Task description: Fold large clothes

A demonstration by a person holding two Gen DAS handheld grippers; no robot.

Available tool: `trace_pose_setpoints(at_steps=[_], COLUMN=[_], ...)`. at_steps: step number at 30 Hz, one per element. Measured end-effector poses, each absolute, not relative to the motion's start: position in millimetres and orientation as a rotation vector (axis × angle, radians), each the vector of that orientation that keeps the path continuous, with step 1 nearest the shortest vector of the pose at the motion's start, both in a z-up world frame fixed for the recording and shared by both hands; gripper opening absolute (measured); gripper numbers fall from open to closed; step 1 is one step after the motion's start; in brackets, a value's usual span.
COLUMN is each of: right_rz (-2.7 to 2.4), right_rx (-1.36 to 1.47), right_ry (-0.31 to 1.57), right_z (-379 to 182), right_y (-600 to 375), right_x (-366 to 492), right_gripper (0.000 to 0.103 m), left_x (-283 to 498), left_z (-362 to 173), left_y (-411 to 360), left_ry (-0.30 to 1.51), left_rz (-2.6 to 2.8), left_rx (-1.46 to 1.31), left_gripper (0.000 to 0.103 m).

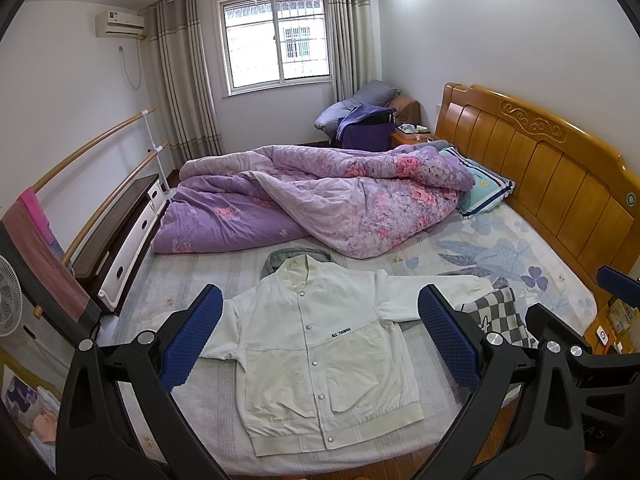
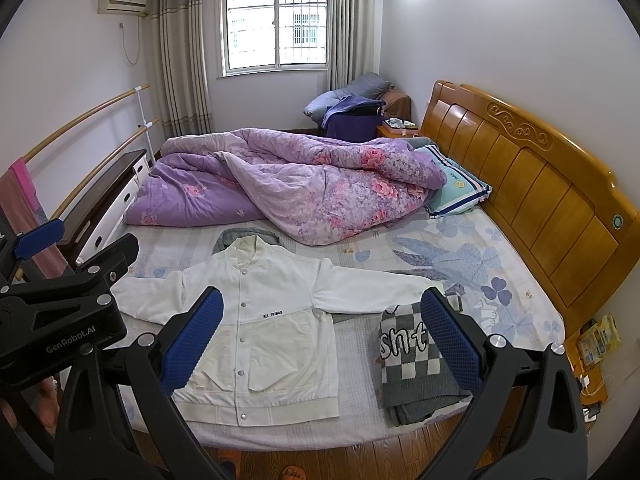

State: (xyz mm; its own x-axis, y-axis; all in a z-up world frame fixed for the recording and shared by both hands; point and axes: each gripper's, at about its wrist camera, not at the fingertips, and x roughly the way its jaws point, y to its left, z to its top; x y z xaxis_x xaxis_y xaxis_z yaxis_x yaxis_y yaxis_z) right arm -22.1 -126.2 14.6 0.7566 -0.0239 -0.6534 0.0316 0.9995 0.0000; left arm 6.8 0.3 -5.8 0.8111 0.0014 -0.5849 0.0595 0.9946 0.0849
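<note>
One white jacket [image 1: 320, 340] lying flat, front up, snaps closed, sleeves spread, on bed [image 1: 500, 240] at lower centre of left view. Left tongs [image 1: 320, 328] hovering above it, jaws apart, gripping nothing. Right tongs [image 2: 322, 332] likewise apart, empty. Folded checked knit [image 2: 412, 356] sitting just beside jacket, lower right. Jacket looking light, soft, limp: likely sagging when lifted. Best hold probably sleeve cuff or shoulder seam, pinching one layer.

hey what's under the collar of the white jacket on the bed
A grey garment peeks out behind the white jacket collar; the jacket covers the rest of it, so its shape is hidden.
</note>
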Motion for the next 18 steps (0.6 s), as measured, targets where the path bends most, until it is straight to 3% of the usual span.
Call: trace_pose_setpoints(at_steps=[18], right_rz=[-0.030], right_rx=[0.011], right_ry=[0.715], right_z=[13], right_y=[-123], right_x=[-24], right_gripper=[0.095], left_x=[4], left_z=[-17], left_y=[6], left_ry=[0.628], left_rz=[-0.030], left_rx=[0.101], left_gripper=[0.098])
